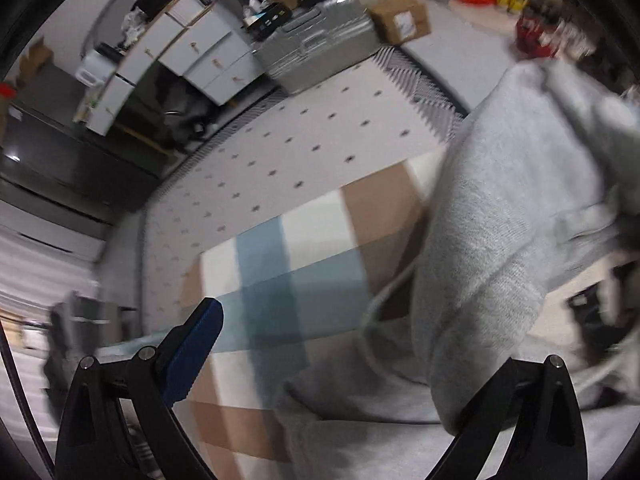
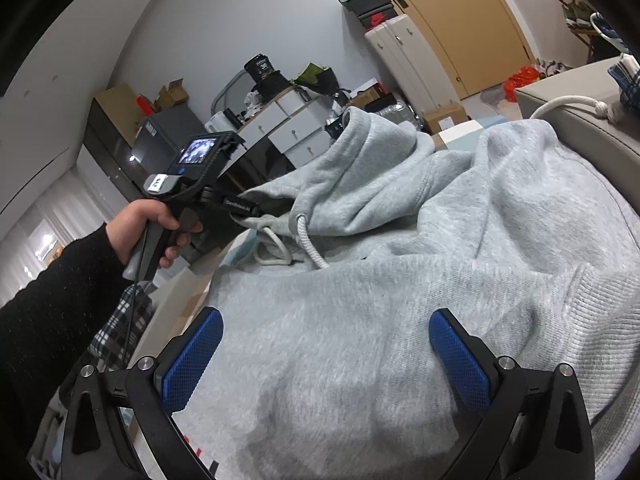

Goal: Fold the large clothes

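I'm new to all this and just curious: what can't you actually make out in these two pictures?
- Left wrist view: one finger pad of the left gripper is covered by the grey hoodie.
- Right wrist view: that gripper's tips vanish into hoodie folds.
- Hoodie sleeves: not traceable; fabric runs off both frames.
- Left wrist view, right edge: motion blur smears a dark object.

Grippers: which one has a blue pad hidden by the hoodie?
The left gripper: the grey hoodie covers one pad; the right gripper shows both.
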`<state>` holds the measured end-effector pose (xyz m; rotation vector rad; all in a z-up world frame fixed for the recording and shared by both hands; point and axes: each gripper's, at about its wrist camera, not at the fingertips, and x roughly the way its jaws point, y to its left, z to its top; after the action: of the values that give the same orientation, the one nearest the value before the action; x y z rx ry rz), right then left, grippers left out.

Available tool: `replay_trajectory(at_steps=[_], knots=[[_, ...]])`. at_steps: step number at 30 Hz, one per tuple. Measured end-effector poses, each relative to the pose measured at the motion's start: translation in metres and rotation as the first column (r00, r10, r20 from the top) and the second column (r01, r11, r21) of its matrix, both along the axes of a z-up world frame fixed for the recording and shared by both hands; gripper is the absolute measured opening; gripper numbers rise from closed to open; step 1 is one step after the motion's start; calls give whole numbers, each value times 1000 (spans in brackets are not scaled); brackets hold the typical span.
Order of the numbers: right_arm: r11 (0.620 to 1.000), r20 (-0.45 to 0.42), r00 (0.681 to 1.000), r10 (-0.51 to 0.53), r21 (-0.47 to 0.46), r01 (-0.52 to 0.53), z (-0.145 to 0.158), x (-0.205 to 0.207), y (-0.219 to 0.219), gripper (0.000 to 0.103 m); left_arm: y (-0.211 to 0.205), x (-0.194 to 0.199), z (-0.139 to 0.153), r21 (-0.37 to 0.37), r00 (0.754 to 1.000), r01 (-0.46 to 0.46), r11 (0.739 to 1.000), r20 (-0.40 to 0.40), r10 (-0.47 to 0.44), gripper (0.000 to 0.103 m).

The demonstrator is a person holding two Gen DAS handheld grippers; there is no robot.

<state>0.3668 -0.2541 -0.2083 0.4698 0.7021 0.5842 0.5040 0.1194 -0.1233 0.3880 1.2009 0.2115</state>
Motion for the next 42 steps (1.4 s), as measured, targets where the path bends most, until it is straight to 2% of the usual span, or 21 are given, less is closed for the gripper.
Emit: replay_trajectory(at_steps=[4, 6, 7, 8, 13, 16, 19, 21, 22, 24, 25, 27, 30, 31, 32, 33, 34, 35, 36, 40, 42], knots=[[1000, -1, 1000, 3, -1, -3, -1, 1, 0, 103, -30, -9, 36, -36, 983, 175, 984, 67, -173, 97], [1000, -3, 1000, 4, 0, -4, -1, 2, 1, 103, -43, -7, 48, 90, 960, 252, 964, 104, -261, 97], [1000, -3, 1000, 4, 0, -4, 0, 2, 0, 103, -45, -2, 52, 163, 962, 232, 959, 110, -251, 97], [1000, -4, 1000, 4, -1, -4, 0, 2, 0, 103, -42, 5, 52, 178, 973, 188, 966, 97, -208, 97], [1000, -6, 1000, 4, 2, -4, 0, 3, 1, 103, -27, 23, 53, 77, 997, 64, 995, 45, -68, 97], [1000, -8, 1000, 6, 2, -6, -1, 4, 2, 103, -36, 6, 60, -72, 993, 107, 992, 64, -102, 97], [1000, -10, 1000, 10, -4, -10, -2, 4, 3, 103, -46, -1, 62, -251, 980, 198, 947, 61, -189, 97], [1000, -12, 1000, 12, -9, -12, -2, 5, 5, 103, -39, 5, 72, -340, 989, 150, 928, 63, -137, 97], [1000, -12, 1000, 11, -9, -11, -1, 6, 5, 103, -31, 7, 77, -404, 994, 105, 909, 72, -83, 97], [1000, -11, 1000, 10, -5, -10, -1, 5, 5, 103, -19, 9, 87, -563, 997, 43, 825, 74, -1, 97], [1000, -11, 1000, 9, -3, -9, -1, 5, 5, 103, -20, 10, 89, -597, 998, 26, 802, 65, 17, 97], [1000, -12, 1000, 9, -2, -9, -2, 6, 4, 103, -32, 7, 89, -573, 999, 24, 819, 51, 7, 97], [1000, -10, 1000, 9, -6, -9, -2, 5, 5, 103, -63, -2, 85, -403, 991, 130, 906, 73, -110, 97], [1000, -10, 1000, 9, -5, -9, -2, 5, 4, 103, -74, -7, 81, -301, 982, 187, 935, 81, -170, 97], [1000, -10, 1000, 8, -4, -9, -2, 5, 4, 103, -97, -13, 71, -130, 959, 279, 951, 82, -270, 97], [1000, -11, 1000, 8, -3, -8, -2, 5, 4, 103, -108, -19, 61, -9, 939, 339, 941, 72, -338, 97], [1000, -11, 1000, 8, -2, -8, -2, 5, 3, 103, -123, -24, 47, 171, 907, 407, 897, 42, -420, 97], [1000, -11, 1000, 8, 0, -8, -2, 5, 3, 103, -137, -30, 28, 359, 875, 450, 818, 6, -484, 97], [1000, -12, 1000, 8, 0, -8, -2, 5, 3, 103, -149, -37, 9, 496, 831, 502, 708, -51, -554, 97], [1000, -13, 1000, 8, -2, -8, -2, 5, 3, 103, -174, -63, -35, 621, 662, 667, 412, -241, -709, 97], [1000, -13, 1000, 9, -2, -9, -2, 5, 3, 103, -173, -60, -53, 673, 640, 671, 310, -316, -700, 97]])
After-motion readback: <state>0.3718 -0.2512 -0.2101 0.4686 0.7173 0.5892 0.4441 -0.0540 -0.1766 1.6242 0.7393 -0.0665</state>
